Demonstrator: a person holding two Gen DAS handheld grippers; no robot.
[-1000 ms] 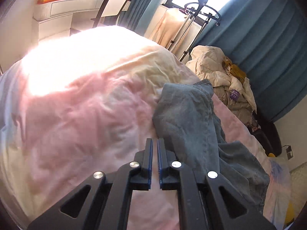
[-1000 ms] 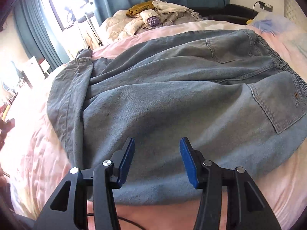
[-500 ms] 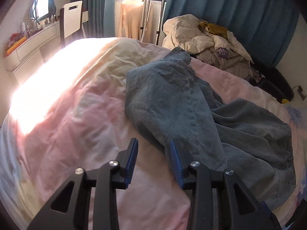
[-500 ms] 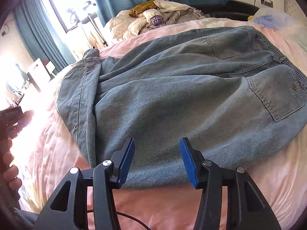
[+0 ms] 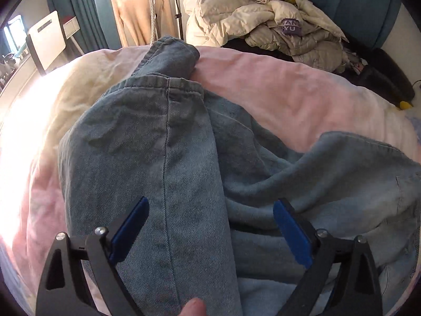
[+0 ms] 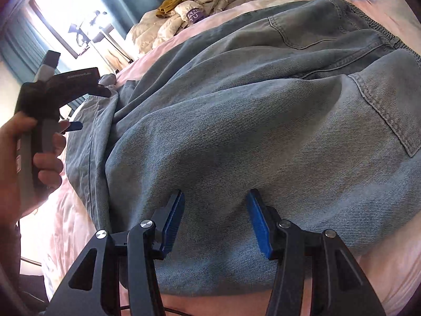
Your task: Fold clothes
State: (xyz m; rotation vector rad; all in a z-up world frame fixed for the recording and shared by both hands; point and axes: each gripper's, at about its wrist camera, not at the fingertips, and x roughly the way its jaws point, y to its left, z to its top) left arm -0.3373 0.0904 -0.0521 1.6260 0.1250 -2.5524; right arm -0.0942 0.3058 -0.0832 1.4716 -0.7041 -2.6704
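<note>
1. Right now my left gripper [image 5: 210, 226] is spread wide, its blue pads [image 5: 130, 227] straddling the folded trouser leg [image 5: 147, 163] of the jeans [image 5: 302, 184]; nothing is pinched between them.
2. My right gripper [image 6: 214, 218] is also parted, pads [image 6: 173, 220] hovering at the near edge of the jeans [image 6: 250, 121], close to the denim; I cannot tell whether they touch it.
3. I see the jeans lying across the pink bedspread [image 5: 276, 87], back side up: two patch pockets [image 6: 389, 110] and the elastic waistband [image 6: 379, 26] show toward the right in the right wrist view.
4. One leg is laid over the other, its hem [image 5: 168, 81] pointing away from the left camera, with the second hem poking out just beyond it.
5. From the right wrist view I can see my left hand [image 6: 23, 158] wrapped around the left tool's handle, held above the leg end of the jeans.
6. A fingertip [image 5: 193, 306] pokes into the bottom of the left view, over the denim.
7. Beyond the bed sits a heap of pale laundry [image 5: 263, 23] against teal curtains [image 5: 368, 5], with a cream garment [image 5: 136, 8] hanging on a stand and a white chair [image 5: 47, 39] off to the left.
</note>
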